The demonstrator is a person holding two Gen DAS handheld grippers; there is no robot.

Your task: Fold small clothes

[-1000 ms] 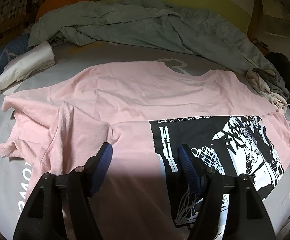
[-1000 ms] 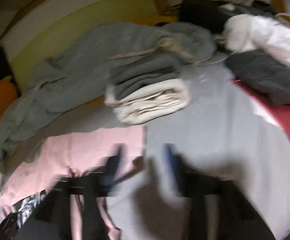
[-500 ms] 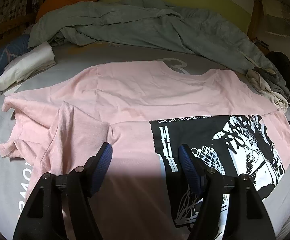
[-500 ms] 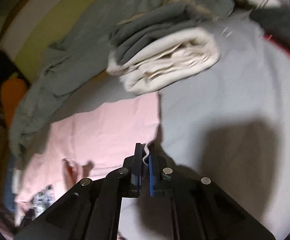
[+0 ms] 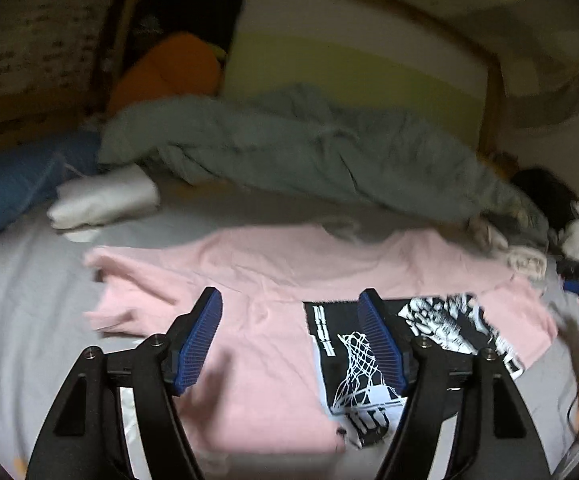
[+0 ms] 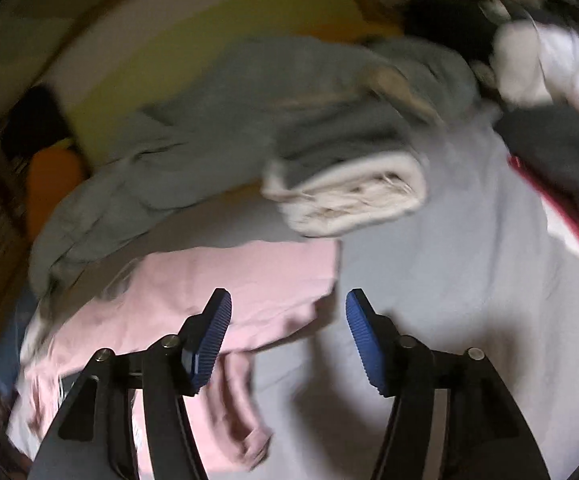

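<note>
Pink T-shirt lies on the bed beneath left gripper and right gripper; both jaws wide open, empty.

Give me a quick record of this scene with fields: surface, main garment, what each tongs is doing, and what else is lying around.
surface: bed with a grey sheet
main garment: pink T-shirt, spread out, black and white print facing up
left tongs: open, above the shirt, holding nothing
right tongs: open, over the shirt's edge, holding nothing
other items: grey blanket, folded cream cloth, white folded cloth, orange pillow
</note>
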